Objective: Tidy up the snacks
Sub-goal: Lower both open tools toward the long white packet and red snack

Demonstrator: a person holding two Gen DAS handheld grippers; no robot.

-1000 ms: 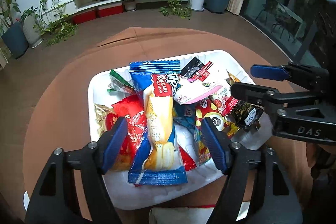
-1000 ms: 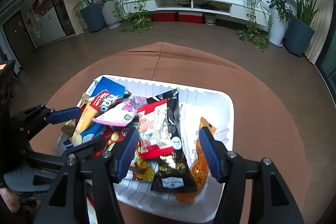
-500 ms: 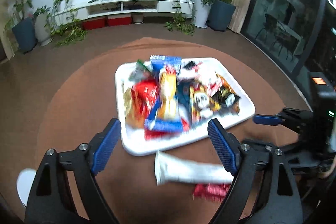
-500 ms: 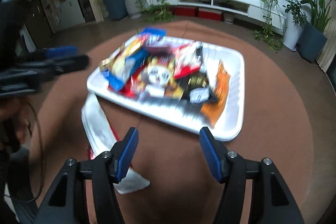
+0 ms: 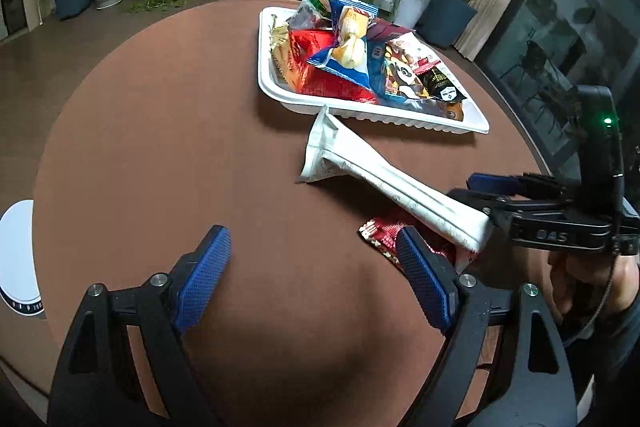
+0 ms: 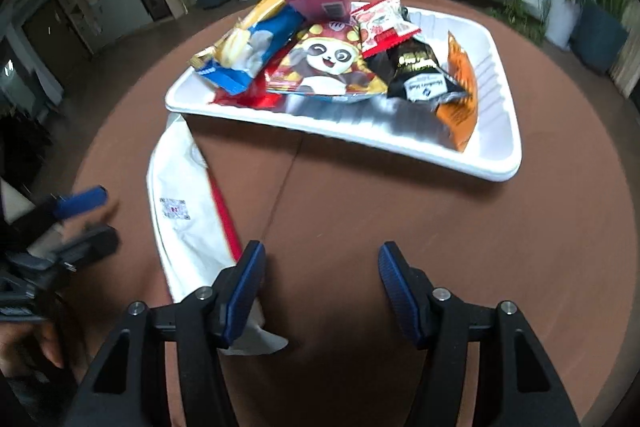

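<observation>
Brown desk point(image 5: 168, 131) fills the left wrist view, with the left tool point(image 5: 308, 275) hanging over bare surface, jaws spread wide and empty. A long white packet point(image 5: 360, 171) lies slantwise below the white tray point(image 5: 280, 95) of snacks, its far end just beside the rim, over a red wrapper point(image 5: 384, 233). The right tool point(image 5: 486, 193) sits at the packet's near end.

From the right wrist view, the right tool point(image 6: 320, 279) stands partly open over bare desk, holding nothing; the white packet point(image 6: 188, 211) lies just left of its left finger. A good pickup probably means shifting left to straddle the packet before closing.
</observation>
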